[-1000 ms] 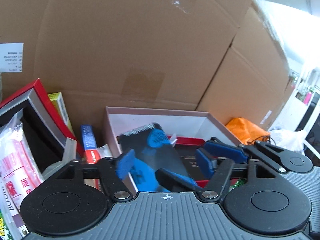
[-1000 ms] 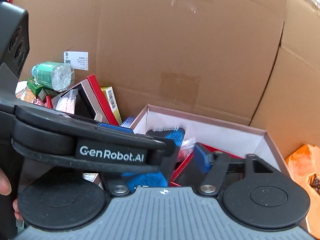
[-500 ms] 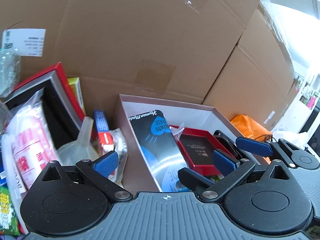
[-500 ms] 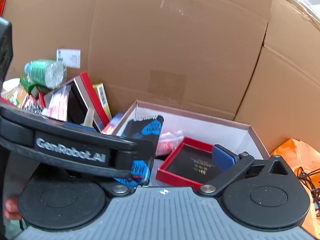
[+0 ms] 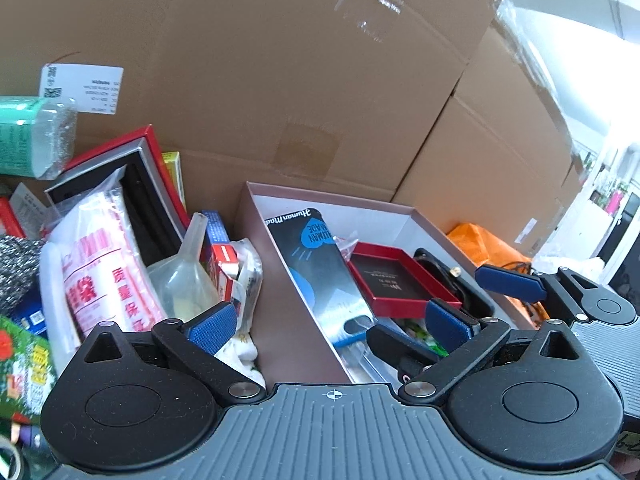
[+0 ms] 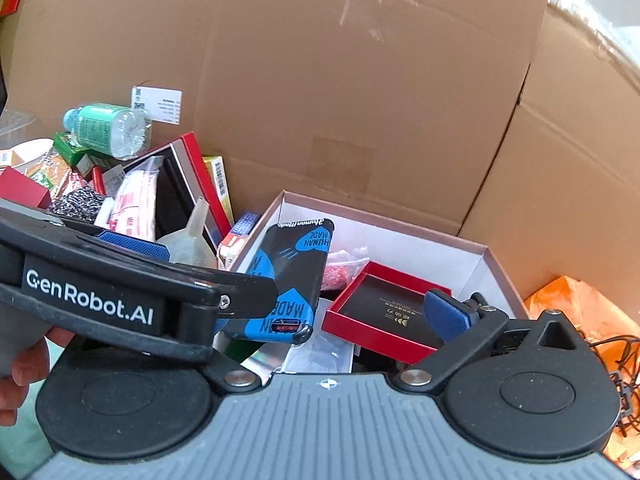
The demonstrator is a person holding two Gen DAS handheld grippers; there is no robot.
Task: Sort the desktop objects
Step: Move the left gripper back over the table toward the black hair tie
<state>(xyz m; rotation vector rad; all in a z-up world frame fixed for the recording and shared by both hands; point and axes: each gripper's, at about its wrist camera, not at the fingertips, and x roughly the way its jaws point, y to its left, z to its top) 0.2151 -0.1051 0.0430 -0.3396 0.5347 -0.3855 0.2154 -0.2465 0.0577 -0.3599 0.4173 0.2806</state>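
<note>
Trouble could come from the black-and-blue packet (image 6: 292,276) leaning on the near wall of the pink box (image 6: 496,268): with left gripper (image 5: 332,320) and right gripper (image 6: 296,280) both wide and empty, it may topple onto the red tray (image 6: 384,312).

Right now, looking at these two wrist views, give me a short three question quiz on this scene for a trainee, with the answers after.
1. True or false: the black and blue package lies inside the open white-lined box.
2. Which item sits right of that package in the box? A, a red tray; B, a green bottle; C, a clear funnel.
3. Fill in: the left gripper and the right gripper both have their jaws ____, with nothing pinched.

Key:
1. True; one end leans on the box's left wall.
2. A; the bottle and funnel are in the clutter left of the box.
3. Open.
</note>
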